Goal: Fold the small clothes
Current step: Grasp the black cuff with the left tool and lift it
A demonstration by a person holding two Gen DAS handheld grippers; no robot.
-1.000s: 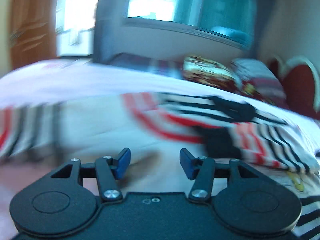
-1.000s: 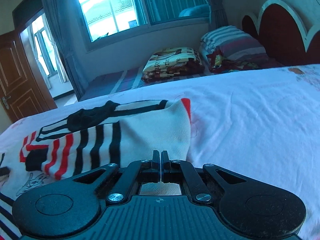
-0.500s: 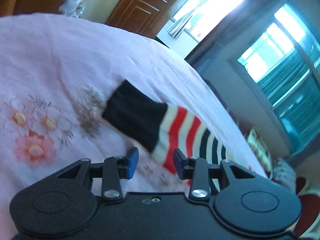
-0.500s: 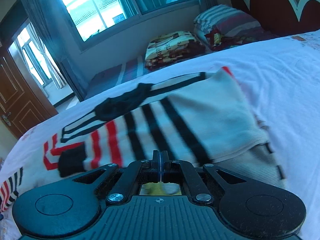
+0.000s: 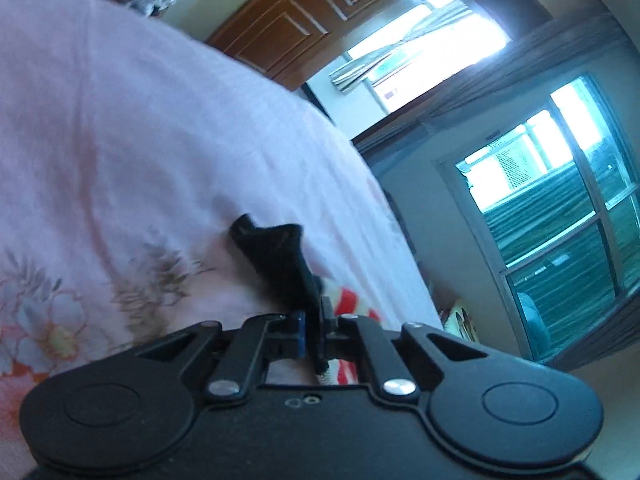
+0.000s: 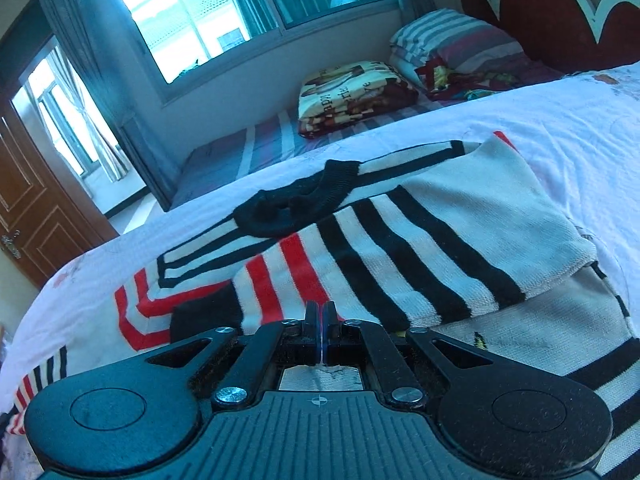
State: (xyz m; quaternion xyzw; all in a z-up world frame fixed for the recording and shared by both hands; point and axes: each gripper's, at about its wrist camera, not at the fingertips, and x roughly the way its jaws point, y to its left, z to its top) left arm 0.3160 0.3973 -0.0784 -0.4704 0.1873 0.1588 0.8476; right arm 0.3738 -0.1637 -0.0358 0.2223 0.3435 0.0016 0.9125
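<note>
Your sweater [image 6: 420,240] is white with black stripes, switching to red stripes toward its black cuff [image 6: 208,312], and the neckband [image 6: 296,200] is black too. Your bedsheet [image 5: 140,128] is pale pink with a faded flower print. Behind it you've got a brown wooden door [image 5: 304,20], a red headboard [image 6: 560,12] edged in cream, and a striped pillow [image 6: 452,36].

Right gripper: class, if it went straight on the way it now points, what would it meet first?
Probably the folded-over sleeve of the striped sweater just ahead of the right gripper; depth is unclear.
</note>
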